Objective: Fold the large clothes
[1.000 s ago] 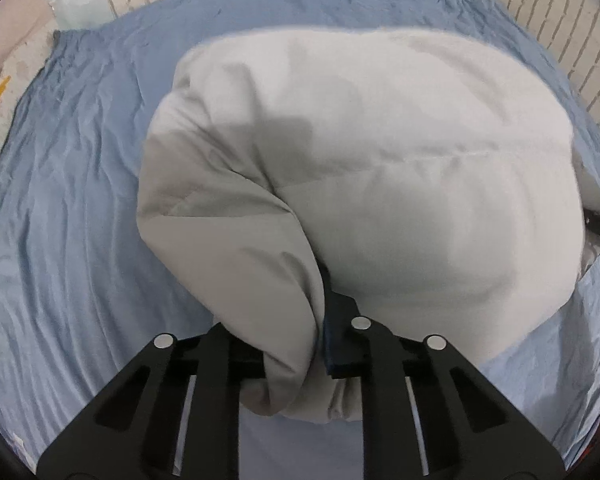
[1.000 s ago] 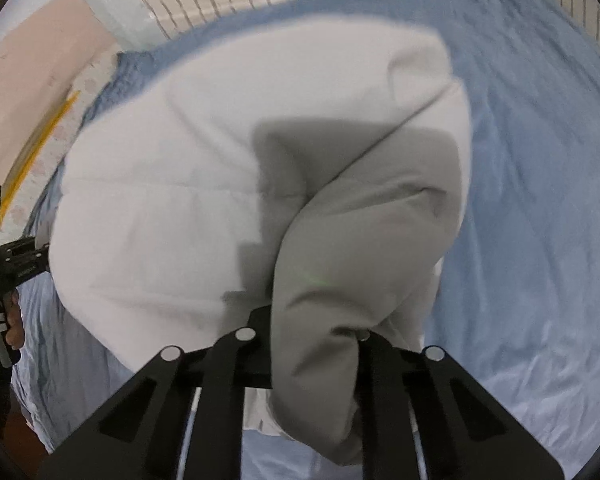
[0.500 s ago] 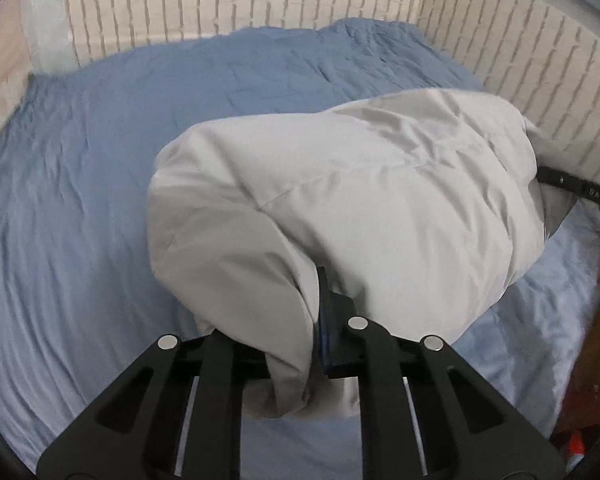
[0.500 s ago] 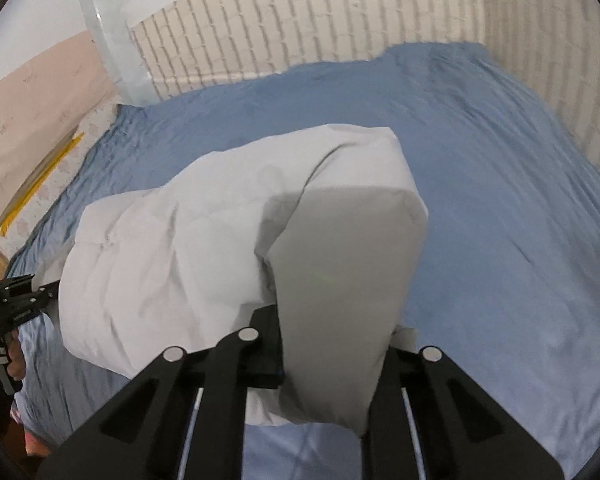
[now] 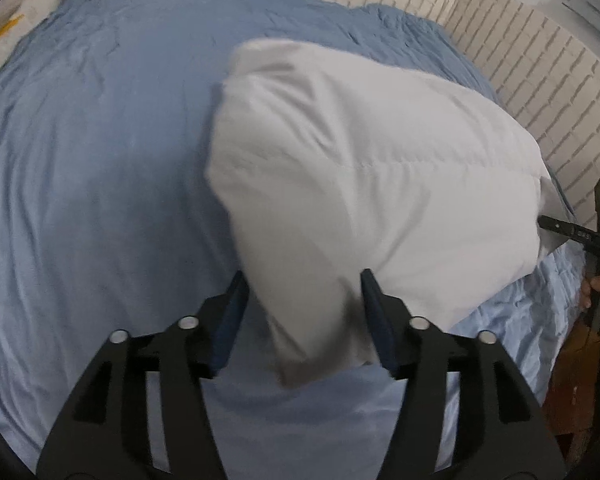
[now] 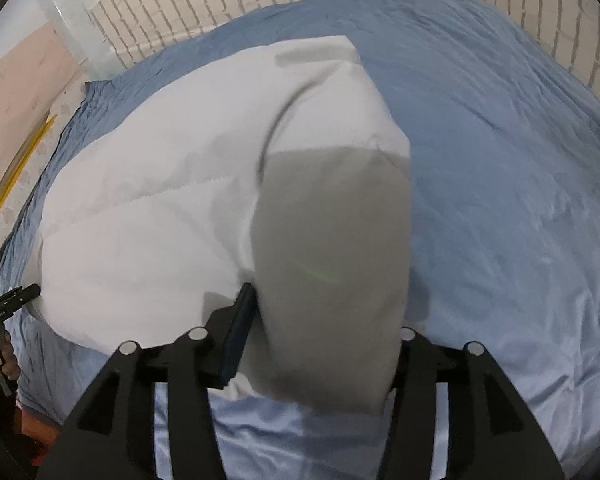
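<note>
While both jaws spread – garment mid-drop

Left hand-held gripper [image 5: 304, 312] and right hand-held gripper [image 6: 324, 332] have just been opening, white padded jacket [image 5: 372, 176] still between them – it could flop crooked on the bed [image 5: 92, 152].

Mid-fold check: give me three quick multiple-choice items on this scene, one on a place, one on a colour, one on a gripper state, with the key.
1. Where does the white padded garment lie?
A on the blue sheet
B on the floor
C on a chair

2. What colour is the sheet?
A green
B blue
C red

3. How does the left gripper stand?
A clamped shut on cloth
B jaws apart, cloth loose between
C out of view

Key: 1 A, blue bedding surrounds the garment; 2 B, plainly blue in both views; 3 B, its jaws have just been opening and gaps show beside the fold.
</note>
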Motion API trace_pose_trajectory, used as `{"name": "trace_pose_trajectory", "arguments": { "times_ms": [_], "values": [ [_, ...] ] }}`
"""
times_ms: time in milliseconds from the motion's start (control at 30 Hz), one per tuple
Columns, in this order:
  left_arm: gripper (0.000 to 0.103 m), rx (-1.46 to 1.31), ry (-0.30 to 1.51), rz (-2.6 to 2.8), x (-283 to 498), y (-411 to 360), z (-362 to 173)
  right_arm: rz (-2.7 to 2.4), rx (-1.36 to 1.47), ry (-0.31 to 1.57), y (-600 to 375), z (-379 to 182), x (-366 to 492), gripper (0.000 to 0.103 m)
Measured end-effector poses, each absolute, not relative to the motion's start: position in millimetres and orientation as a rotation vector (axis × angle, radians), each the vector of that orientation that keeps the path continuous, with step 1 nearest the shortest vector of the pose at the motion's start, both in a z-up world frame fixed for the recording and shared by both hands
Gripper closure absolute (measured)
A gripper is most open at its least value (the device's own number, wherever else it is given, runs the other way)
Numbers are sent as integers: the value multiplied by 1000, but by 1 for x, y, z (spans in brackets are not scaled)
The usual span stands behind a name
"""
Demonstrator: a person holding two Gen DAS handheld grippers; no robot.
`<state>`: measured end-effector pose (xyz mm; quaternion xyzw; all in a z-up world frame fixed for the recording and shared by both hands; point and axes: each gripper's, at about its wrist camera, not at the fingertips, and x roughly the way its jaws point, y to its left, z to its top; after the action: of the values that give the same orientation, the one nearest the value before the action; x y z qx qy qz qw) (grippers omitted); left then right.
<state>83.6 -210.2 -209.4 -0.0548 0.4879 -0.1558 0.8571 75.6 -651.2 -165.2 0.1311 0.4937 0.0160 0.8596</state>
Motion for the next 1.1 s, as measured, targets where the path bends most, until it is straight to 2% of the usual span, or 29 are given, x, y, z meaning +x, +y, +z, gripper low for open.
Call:
{"name": "trace_pose_trajectory", "arguments": {
  "times_ms": [100,133,200,267,433,567,667,1100],
  "values": [
    [35,-93,1021,-317,83,-200,-215,17,288,1028,-656,-165,70,47],
    [33,-91,1022,-314,83,-190,-215,-26,278,1025,-660,-165,65,35],
    [30,-68,1023,-296,84,-188,-219,-67,293,998,-671,-165,52,32],
    [23,-50,1019,-279,84,-181,-221,-151,285,1011,-681,-171,47,18],
    [21,-59,1015,-267,75,-168,-216,-249,240,972,-681,-163,34,18],
    [3,-59,993,-247,58,-153,-196,-228,283,872,-658,-129,7,15],
    [3,-46,950,-241,44,-142,-176,-208,236,803,-619,-107,-10,3],
    [3,95,772,-47,6,-128,-100,-103,262,688,-448,-71,-32,2]
  ]
}}
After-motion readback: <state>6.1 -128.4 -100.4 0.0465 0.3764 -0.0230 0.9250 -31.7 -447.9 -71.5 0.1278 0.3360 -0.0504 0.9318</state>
